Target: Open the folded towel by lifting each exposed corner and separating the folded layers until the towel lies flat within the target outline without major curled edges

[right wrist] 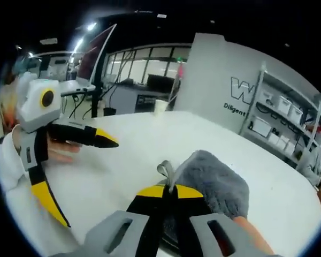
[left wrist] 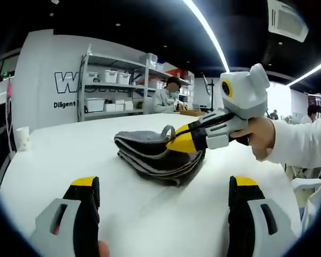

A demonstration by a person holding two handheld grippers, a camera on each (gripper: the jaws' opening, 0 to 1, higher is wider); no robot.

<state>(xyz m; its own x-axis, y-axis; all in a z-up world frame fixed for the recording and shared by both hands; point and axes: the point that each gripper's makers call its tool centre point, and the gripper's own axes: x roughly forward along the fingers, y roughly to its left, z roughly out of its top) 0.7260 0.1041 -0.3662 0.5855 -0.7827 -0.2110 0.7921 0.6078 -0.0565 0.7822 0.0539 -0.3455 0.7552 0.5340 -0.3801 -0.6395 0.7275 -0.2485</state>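
A folded grey towel [left wrist: 150, 155] lies in the middle of the white table [left wrist: 69, 155], its layers stacked. My right gripper [left wrist: 183, 142] comes in from the right in the left gripper view, held by a hand [left wrist: 261, 136], and is shut on the towel's near top corner by a small loop tag [left wrist: 167, 130]. In the right gripper view the right gripper [right wrist: 171, 190] pinches that corner, with the loop tag [right wrist: 166, 168] sticking up and the towel [right wrist: 216, 182] spreading beyond. My left gripper [left wrist: 163, 184] stands open short of the towel, holding nothing. It is seen as the left gripper [right wrist: 91, 184] in the right gripper view.
A paper cup [left wrist: 22, 138] stands near the table's left edge, seen again as the cup [right wrist: 160, 106]. Shelves with white bins [left wrist: 112, 85] line the back wall, and a person [left wrist: 168, 99] sits behind the table. Bare tabletop [right wrist: 139, 139] surrounds the towel.
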